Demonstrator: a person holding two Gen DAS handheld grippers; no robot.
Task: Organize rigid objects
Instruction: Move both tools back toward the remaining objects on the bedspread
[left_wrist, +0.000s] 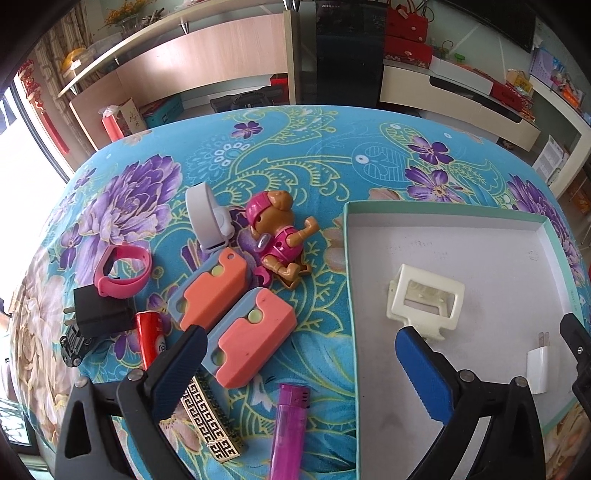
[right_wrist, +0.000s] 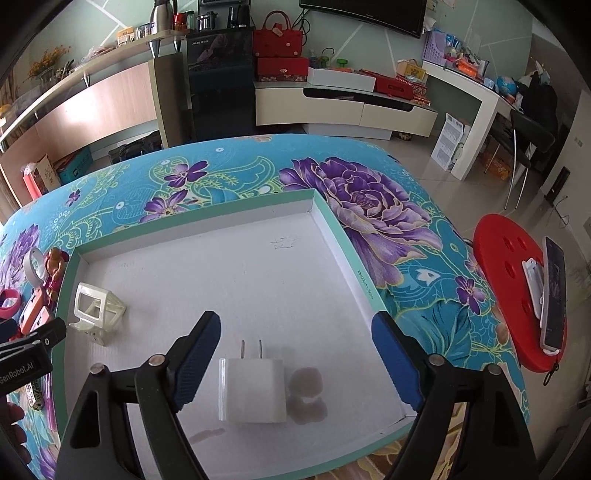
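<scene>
Nearest the right wrist camera, the right gripper (right_wrist: 295, 356) stands wide open over the shallow white tray (right_wrist: 334, 221), and a white plug adapter (right_wrist: 253, 389) lies flat on the tray floor between its blue fingers, touched by neither pad. Left and a little farther in the same tray sits a cream plastic bracket (right_wrist: 96, 308), apart from the adapter. Over at the tray's left edge, the left gripper (left_wrist: 301, 341) is also wide open and holds nothing; its right finger hangs over the tray just before the bracket, its left finger over the clutter on the flowered table (left_wrist: 332, 147). Near that finger lie a purple lighter (left_wrist: 290, 424), a gold patterned bar (left_wrist: 208, 421), a red tube (left_wrist: 151, 341) and two orange-and-blue blocks (left_wrist: 236, 317). Farther left are a black plug (left_wrist: 99, 314) and a pink wristband (left_wrist: 122, 271). Beyond the blocks lie a pink toy dog (left_wrist: 275, 236) and a white wristband (left_wrist: 208, 218).
</scene>
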